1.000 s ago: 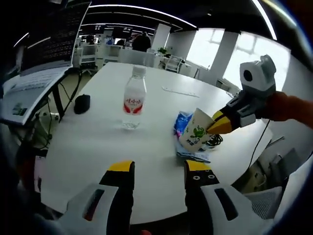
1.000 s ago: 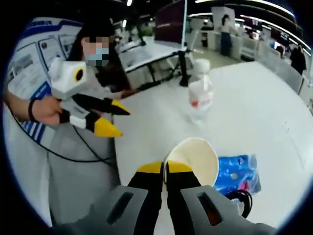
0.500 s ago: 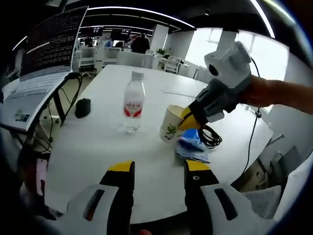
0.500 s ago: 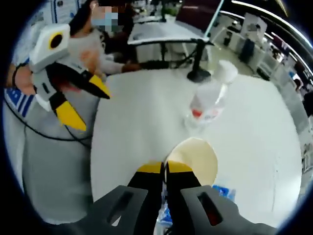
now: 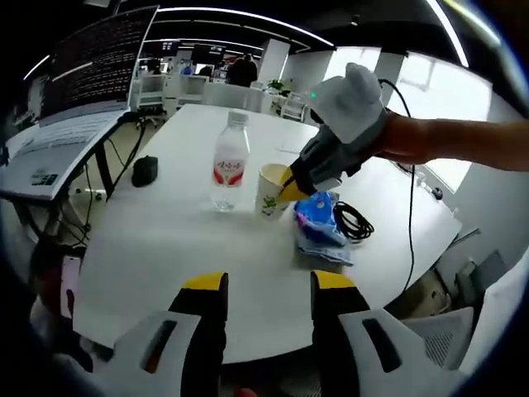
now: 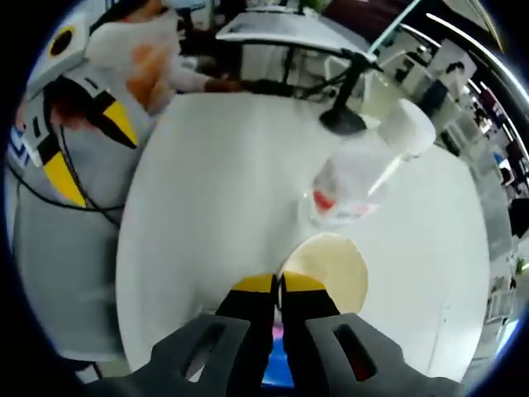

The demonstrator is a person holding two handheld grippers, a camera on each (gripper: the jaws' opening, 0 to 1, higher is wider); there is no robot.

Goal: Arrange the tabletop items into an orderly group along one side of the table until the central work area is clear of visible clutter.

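We see a smooth, matt white table (image 5: 165,248), a clear glossy plastic bottle (image 5: 229,164) with a red label, a matt paper cup (image 5: 269,191), a shiny blue plastic packet (image 5: 318,217), and a black rubbery cable (image 5: 355,222).

Water bottle (image 5: 229,162): red label with white characters, too small to read. Paper cup (image 5: 270,191): green printed mark, illegible. Blue packet (image 5: 316,217), right of the cup: printing unreadable.

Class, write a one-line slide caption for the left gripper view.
Right gripper pinching a paper cup beside a water bottle on a white table.
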